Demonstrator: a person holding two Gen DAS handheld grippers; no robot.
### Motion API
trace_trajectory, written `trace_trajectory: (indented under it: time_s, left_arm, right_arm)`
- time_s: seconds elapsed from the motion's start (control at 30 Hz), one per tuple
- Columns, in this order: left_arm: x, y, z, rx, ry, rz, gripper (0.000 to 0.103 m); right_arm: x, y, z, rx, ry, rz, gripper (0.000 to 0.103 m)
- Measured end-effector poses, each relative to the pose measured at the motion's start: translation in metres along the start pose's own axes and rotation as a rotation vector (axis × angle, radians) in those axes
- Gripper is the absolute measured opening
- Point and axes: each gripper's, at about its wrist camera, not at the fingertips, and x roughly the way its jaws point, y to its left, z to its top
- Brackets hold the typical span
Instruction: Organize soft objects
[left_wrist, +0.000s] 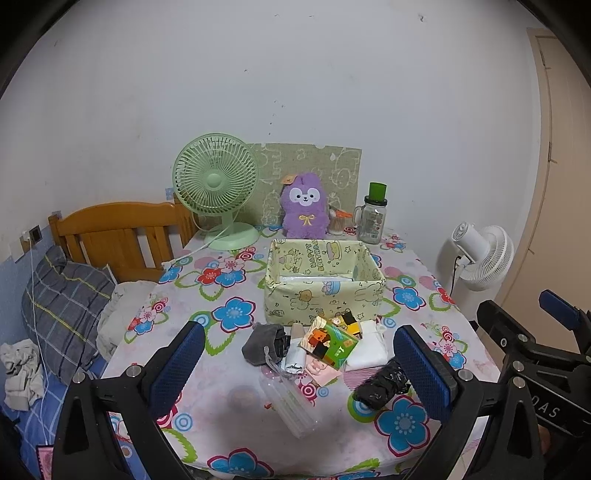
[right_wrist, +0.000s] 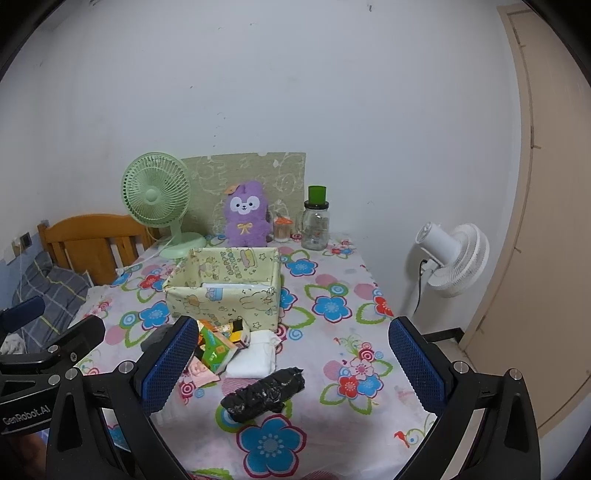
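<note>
Both tongs, left (left_wrist: 299, 363) and right (right_wrist: 293, 365), hover level, spread apart and empty, over the table's (right_wrist: 325, 435) near edge

Soft, even indoor light filling both views; no glare showing. Wall (left_wrist: 295, 74) dimming toward dark vignetted corners. Faint shadow pooling on tablecloth (right_wrist: 332, 424) at lower centre. Fisheye bending door (right_wrist: 546, 221) at right edge. Focus holding fairly sharp.
</note>
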Motion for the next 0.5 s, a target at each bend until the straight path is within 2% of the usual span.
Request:
trace_trajectory:
  time_s: [0.23, 0.5]
  left_arm:
    - [0.0002, 0.0006, 0.0043, -0.002, 0.004, 0.004, 0.103]
    - [0.0006, -0.0053, 0.0067, 0.027, 0.012, -0.024, 0.103]
  right_arm:
    - [0.0014, -0.0018, -0.0003, 0.009, 0.003, 0.003, 0.103]
    - [0.0024, -0.0022, -0.0011, 0.014, 0.000, -0.008, 0.103]
